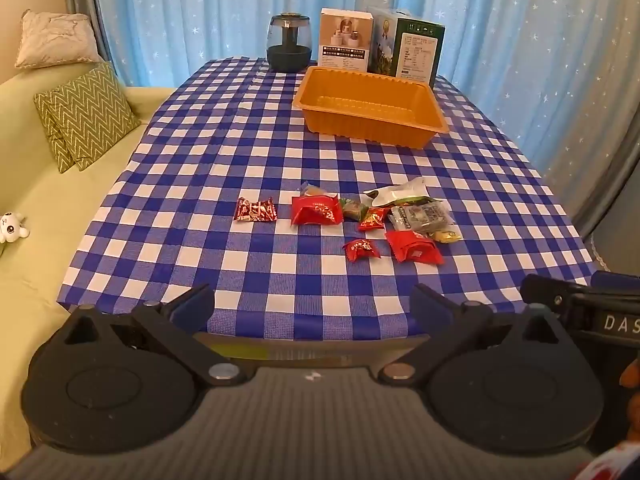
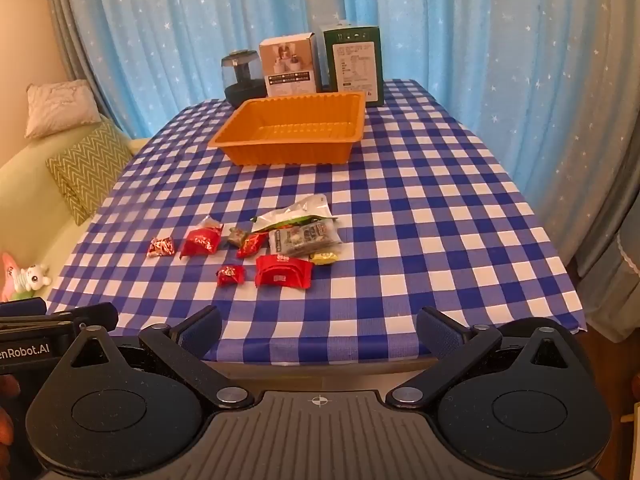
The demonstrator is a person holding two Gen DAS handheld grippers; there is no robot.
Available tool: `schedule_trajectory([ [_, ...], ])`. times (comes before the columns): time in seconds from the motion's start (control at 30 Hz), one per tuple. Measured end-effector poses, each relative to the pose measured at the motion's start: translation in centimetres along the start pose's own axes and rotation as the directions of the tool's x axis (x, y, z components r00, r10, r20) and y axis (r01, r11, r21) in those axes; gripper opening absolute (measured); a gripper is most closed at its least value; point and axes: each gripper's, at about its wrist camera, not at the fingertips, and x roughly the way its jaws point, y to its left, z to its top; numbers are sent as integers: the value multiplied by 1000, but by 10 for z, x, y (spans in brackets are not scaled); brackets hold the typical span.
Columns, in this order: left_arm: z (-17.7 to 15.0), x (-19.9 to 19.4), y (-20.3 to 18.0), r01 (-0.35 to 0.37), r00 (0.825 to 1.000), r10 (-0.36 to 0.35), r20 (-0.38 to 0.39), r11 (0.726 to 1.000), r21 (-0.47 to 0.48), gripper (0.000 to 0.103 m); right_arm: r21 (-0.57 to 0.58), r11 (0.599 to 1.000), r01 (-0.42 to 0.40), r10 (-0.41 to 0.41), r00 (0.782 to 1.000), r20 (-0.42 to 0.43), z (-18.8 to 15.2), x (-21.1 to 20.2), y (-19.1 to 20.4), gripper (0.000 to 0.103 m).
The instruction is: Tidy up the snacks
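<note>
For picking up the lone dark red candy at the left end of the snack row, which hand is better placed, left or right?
Probably left. The dark red candy lies nearly ahead of the open left tongs; from the open right tongs it lies far leftward, beyond other snacks.

Snacks (image 1: 360,220) lie scattered on the table (image 1: 240,160), the tray (image 1: 370,106) well behind them.

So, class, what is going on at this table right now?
A person holds two grippers at the near edge of the checked tablecloth, both open and empty. The left gripper and the right gripper touch nothing yet. A loose pile of wrapped snacks lies in the middle of the table. The orange tray behind them holds nothing. Sorting has not begun.
</note>
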Motion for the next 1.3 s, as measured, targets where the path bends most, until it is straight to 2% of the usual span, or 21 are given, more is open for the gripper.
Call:
schedule_trajectory([
  [0.27, 0, -2, -9, 24, 1000, -24, 19, 1000, 15, 103, -2, 1000, 1, -1, 1000, 1, 1, 0, 2, 103],
  [0.37, 2, -3, -2, 4, 1000, -4, 17, 1000, -5, 103, 4, 1000, -3, 3, 1000, 1, 2, 0, 2, 103],
  [1.3, 3, -3, 1, 13, 1000, -12, 20, 1000, -9, 103, 3, 1000, 2, -2, 1000, 4, 1, 1, 1, 103],
])
